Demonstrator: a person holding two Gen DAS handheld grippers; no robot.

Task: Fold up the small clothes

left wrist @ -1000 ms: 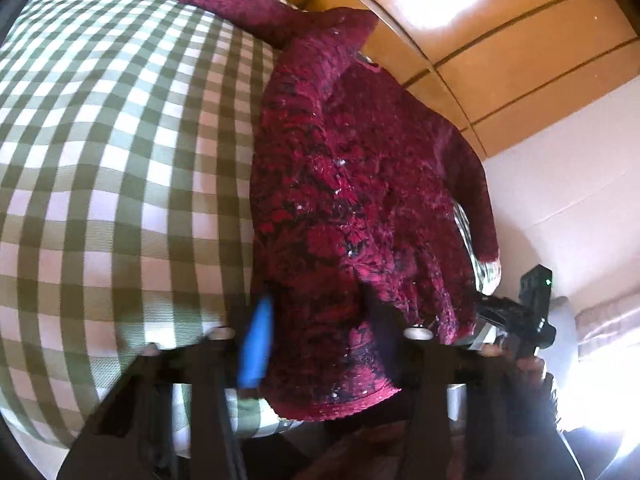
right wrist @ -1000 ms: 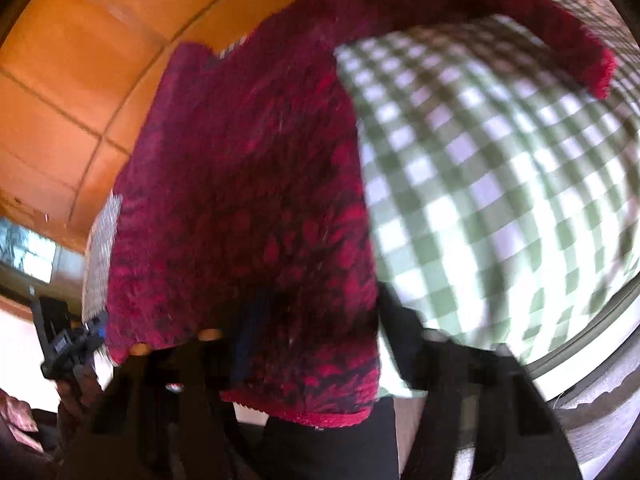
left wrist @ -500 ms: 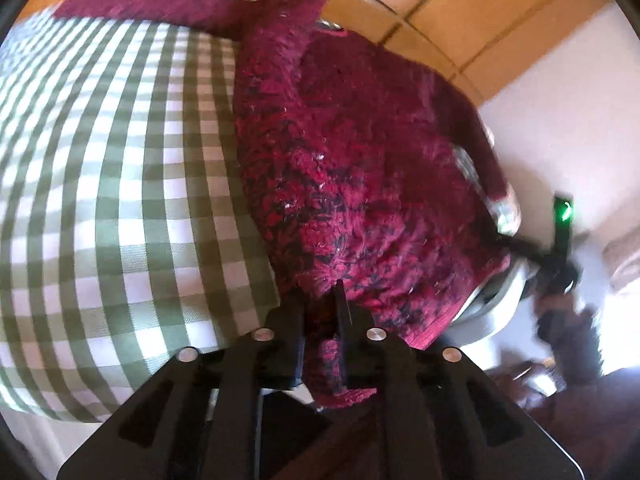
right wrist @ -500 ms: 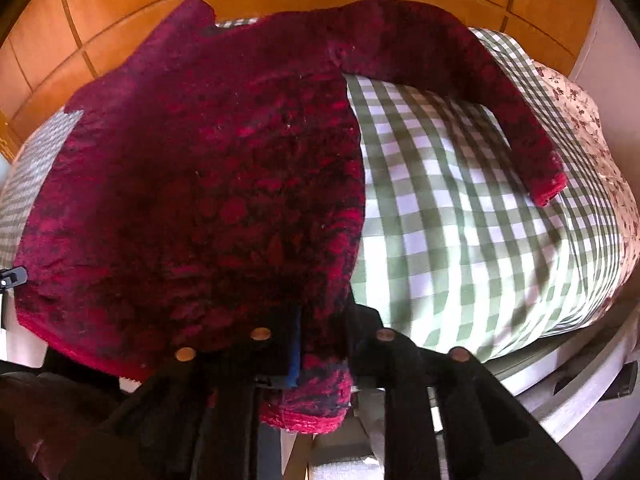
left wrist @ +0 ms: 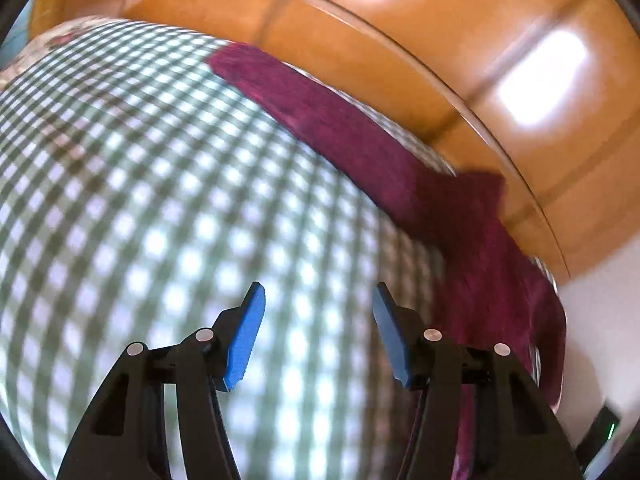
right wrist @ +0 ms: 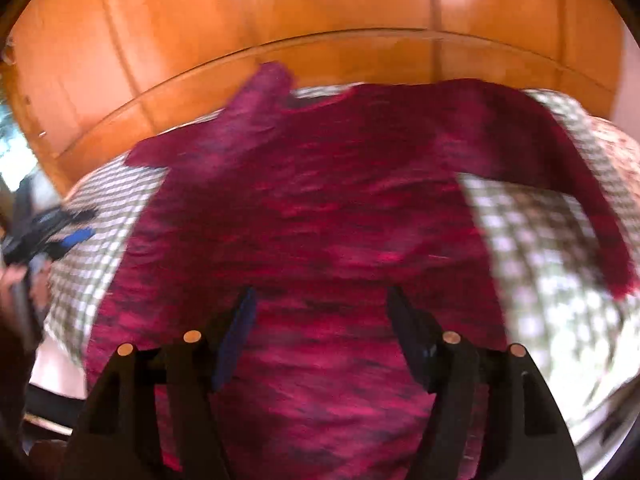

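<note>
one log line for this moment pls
left hand-held gripper: opening, empty, over checked cloth | right hand-held gripper: opening, empty, above red sweater | sweater: flat, unfolded

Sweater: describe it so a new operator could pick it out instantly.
Start at the orange wooden headboard, then drop to the green-and-white checked cover below it. The sweater lies spread flat there, neckline nearest the wood, sleeves out to both sides. It is the only dark red, mottled knit; all around it is checks.

Sweater [right wrist: 320, 208] flat on checked cloth [left wrist: 160, 200], headboard [right wrist: 280, 20] behind.
</note>
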